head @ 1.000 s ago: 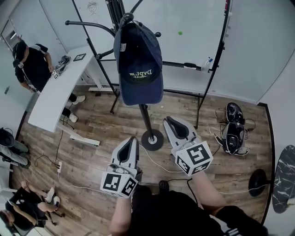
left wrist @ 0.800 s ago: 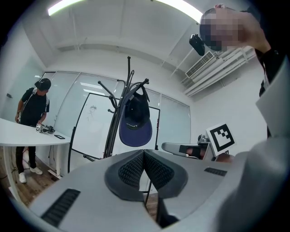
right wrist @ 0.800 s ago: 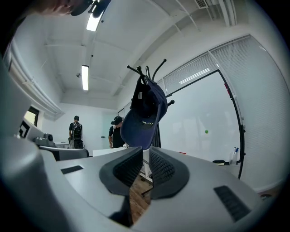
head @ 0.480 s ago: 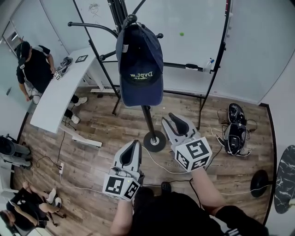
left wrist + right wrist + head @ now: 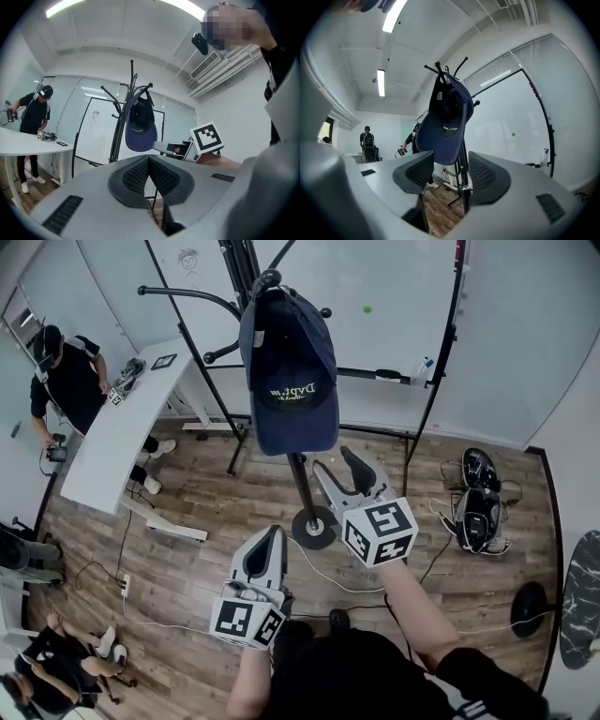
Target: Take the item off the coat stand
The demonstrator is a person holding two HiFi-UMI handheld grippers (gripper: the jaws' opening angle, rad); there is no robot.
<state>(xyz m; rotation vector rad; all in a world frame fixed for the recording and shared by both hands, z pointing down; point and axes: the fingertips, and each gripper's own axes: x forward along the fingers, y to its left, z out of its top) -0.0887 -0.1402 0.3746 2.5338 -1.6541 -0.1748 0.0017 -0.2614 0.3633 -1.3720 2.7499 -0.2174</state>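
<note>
A navy cap (image 5: 289,371) with a pale logo hangs from the top of a black coat stand (image 5: 298,486), brim down. My right gripper (image 5: 334,461) is raised just below and right of the brim, and its jaws are opening with nothing between them. In the right gripper view the cap (image 5: 447,122) hangs ahead, past the spread jaws of that gripper (image 5: 451,155), not touching them. My left gripper (image 5: 272,534) stays lower, near the stand's round base (image 5: 312,526), with its jaws pressed together. The left gripper view shows the cap (image 5: 139,127) farther off, above that shut gripper (image 5: 149,158).
A white desk (image 5: 122,427) stands at the left with a person (image 5: 66,381) beside it. A whiteboard on a black frame (image 5: 441,362) stands behind the stand. Dark bags (image 5: 478,502) lie on the wood floor at the right. A white cable (image 5: 323,573) crosses the floor.
My right gripper has risen toward the cap's brim and its jaws have gone from together to spread apart. The left gripper has barely moved.
</note>
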